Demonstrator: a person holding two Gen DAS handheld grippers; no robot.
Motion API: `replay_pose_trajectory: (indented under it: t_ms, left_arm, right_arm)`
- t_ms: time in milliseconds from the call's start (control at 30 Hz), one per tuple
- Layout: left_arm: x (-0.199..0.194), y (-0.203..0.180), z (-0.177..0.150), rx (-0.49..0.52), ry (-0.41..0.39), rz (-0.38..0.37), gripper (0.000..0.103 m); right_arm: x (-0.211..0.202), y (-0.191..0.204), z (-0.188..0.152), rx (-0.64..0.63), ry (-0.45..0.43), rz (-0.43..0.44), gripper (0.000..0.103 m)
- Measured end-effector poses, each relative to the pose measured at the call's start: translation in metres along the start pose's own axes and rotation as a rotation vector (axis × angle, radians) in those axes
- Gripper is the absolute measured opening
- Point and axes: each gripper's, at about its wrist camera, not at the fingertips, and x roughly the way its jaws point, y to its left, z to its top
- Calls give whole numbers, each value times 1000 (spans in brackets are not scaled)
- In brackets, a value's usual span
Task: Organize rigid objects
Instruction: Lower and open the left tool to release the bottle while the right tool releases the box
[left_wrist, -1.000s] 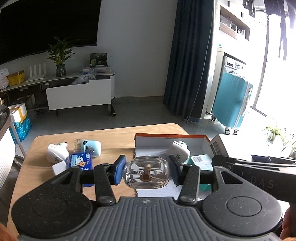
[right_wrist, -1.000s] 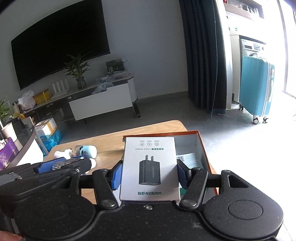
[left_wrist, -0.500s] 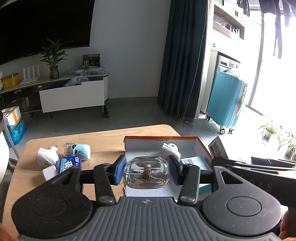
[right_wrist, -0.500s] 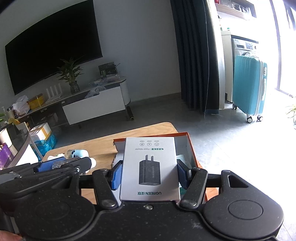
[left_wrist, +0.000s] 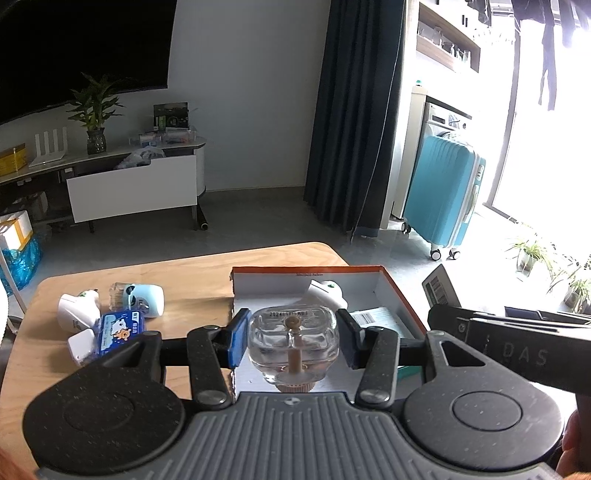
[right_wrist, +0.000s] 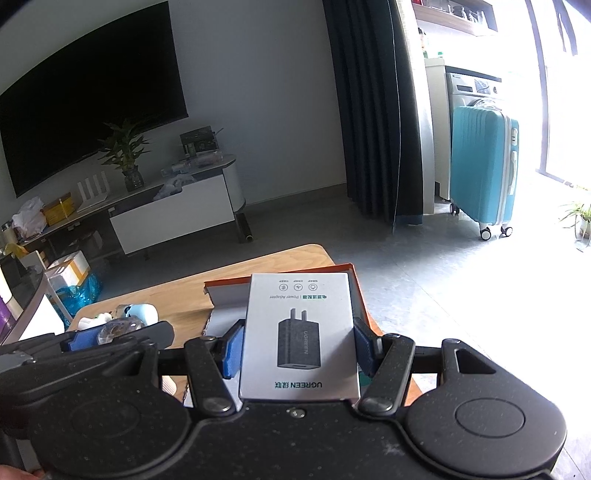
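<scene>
My left gripper (left_wrist: 293, 341) is shut on a clear glass bottle (left_wrist: 293, 338) with a wooden stopper, held above the near end of an open orange-edged box (left_wrist: 306, 275). My right gripper (right_wrist: 297, 345) is shut on a grey UGREEN power adapter box (right_wrist: 299, 332), held over the same orange-edged box (right_wrist: 229, 286). The right gripper shows at the right of the left wrist view (left_wrist: 517, 343). Inside the box lie a white plug-in device (left_wrist: 327, 291) and a labelled packet (left_wrist: 380, 319).
On the wooden table (left_wrist: 192, 269) left of the box lie a white plug-in device (left_wrist: 79, 308), a pale blue device (left_wrist: 146, 295), a blue packet (left_wrist: 120, 330) and a small white block (left_wrist: 81, 345). A teal suitcase (left_wrist: 441, 194) stands beyond.
Both grippers have lifted and drawn back a little with their loads. The glass bottle has tipped so its stopper now points toward the camera.
</scene>
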Motion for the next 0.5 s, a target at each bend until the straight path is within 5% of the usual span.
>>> replay_pose_trajectory:
  t_ms: [500]
  left_arm:
    - [8, -7, 0, 5, 19, -12, 49]
  right_arm:
    - [8, 0, 3, -18, 3, 0, 71]
